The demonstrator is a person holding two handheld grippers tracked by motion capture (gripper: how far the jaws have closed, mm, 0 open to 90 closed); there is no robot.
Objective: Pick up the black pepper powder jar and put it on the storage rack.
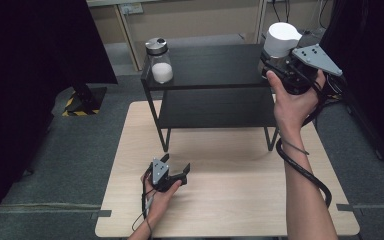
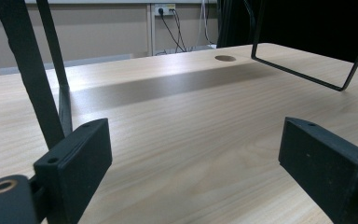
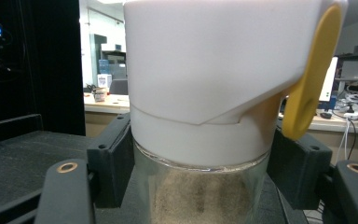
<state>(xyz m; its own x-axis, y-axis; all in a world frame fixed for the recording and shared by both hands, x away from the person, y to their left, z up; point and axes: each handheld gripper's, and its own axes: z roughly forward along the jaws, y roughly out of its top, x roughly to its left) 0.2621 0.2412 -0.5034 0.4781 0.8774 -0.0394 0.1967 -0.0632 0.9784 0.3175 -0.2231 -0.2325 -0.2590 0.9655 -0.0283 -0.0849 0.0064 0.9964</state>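
Note:
My right gripper point(image 1: 274, 64) is shut on a glass jar with a white lid point(image 1: 281, 39) at the right end of the black shelf's top board point(image 1: 215, 65). In the right gripper view the jar point(image 3: 205, 140) sits between both jaws, with brownish grains inside and a yellow tab point(image 3: 310, 79) on its lid. A glass shaker with a silver cap and white grains point(image 1: 159, 61) stands at the top board's left end. My left gripper point(image 1: 176, 167) rests low on the wooden table point(image 1: 230, 200), open, nothing between its jaws. In the left gripper view the open gripper point(image 2: 193, 163) faces bare tabletop.
The black two-level shelf stands on the far half of the table, its lower board point(image 1: 215, 107) bare. Its thin legs point(image 2: 42, 79) and wire foot point(image 2: 307, 77) rise close ahead of the left gripper. Grey floor surrounds the table; black curtains hang on both sides.

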